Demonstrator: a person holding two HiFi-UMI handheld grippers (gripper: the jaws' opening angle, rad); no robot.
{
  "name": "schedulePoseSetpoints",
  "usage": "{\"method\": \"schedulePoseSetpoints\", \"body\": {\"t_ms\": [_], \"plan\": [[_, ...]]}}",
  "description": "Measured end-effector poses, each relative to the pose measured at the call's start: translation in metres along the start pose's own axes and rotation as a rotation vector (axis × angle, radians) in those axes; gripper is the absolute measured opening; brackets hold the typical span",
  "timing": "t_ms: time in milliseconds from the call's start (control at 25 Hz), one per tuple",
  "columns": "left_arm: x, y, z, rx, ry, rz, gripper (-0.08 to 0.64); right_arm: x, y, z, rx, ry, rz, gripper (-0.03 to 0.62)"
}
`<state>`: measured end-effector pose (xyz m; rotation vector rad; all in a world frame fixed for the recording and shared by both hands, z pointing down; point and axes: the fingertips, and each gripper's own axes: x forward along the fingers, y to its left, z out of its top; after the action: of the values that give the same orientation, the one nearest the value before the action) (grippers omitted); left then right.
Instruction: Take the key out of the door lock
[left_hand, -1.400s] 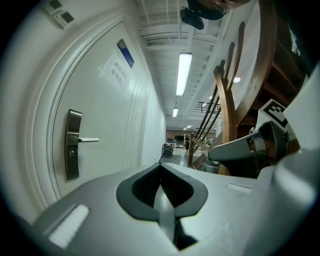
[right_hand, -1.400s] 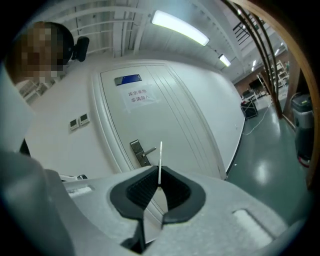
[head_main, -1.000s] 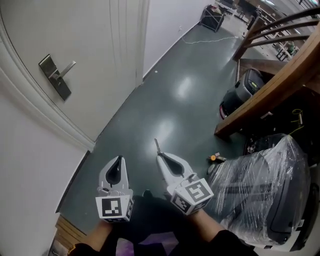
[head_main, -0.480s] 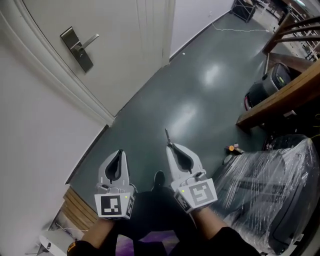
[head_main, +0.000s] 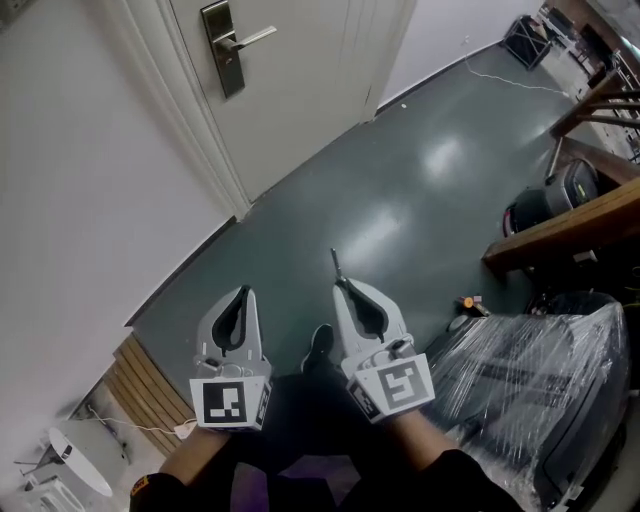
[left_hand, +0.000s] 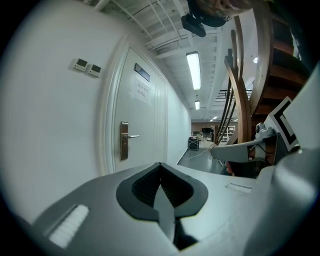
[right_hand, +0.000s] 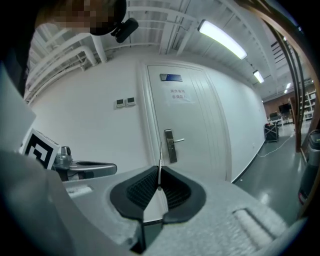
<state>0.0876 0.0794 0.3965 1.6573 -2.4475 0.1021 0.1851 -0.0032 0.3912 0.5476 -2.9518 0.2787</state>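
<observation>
Where the key is: the key (head_main: 335, 263) is not in the door lock (head_main: 222, 48). It sticks out of the tip of the right gripper (head_main: 342, 287) like a thin metal stick.
Right gripper: its jaws are pinching one end of the key. The thin end pokes out past the tips, toward the door.
Left gripper: the left gripper (head_main: 240, 294) is just beside the right one, on its left. Its jaws are pressed together with nothing in them.
Door lock: it is far ahead of both grippers and off to their left, on the white door (head_main: 310, 80). It is well apart from the key. A lever handle (head_main: 252, 39) sits on the lock plate. The keyhole is too small to see.
How the key will handle: I think it is small, light, hard and stiff, so it will not bend or break. It is also thin, smooth metal, so it could slip or twist between the pads.
Where to hold it: the best place is the wide flat head, with one pad flat on each face. The gripper seems to hold that end, but the head is hidden between the pads.
How far along: the job looks done, since the key is out and far from the lock.
What could go wrong: if the jaws let go a little, the key would drop onto the dark floor (head_main: 400, 200) below the grippers.
</observation>
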Motion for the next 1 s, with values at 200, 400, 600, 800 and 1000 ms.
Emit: {"method": "schedulePoseSetpoints", "body": {"t_ms": [200, 400, 600, 800, 1000], "plan": [[-0.044, 0.039, -0.005, -0.028, -0.028, -0.001, 0.018, -0.002, 0.062, -0.007, -0.022, 0.016, -0.008, 0.017], [-0.077, 0.072, -0.011, -0.049, -0.04, -0.034, 0.018, -0.003, 0.111, -0.012, -0.033, 0.025, -0.062, 0.017], [-0.082, 0.09, -0.017, -0.075, -0.034, -0.065, 0.018, -0.005, 0.133, -0.021, -0.049, 0.054, -0.112, 0.017], [-0.074, 0.078, -0.009, -0.057, -0.05, -0.07, 0.018, -0.012, 0.12, -0.018, -0.053, 0.056, -0.117, 0.017], [-0.063, 0.067, -0.008, -0.053, -0.039, -0.04, 0.018, -0.01, 0.099, -0.017, -0.041, 0.063, -0.119, 0.017]]}}
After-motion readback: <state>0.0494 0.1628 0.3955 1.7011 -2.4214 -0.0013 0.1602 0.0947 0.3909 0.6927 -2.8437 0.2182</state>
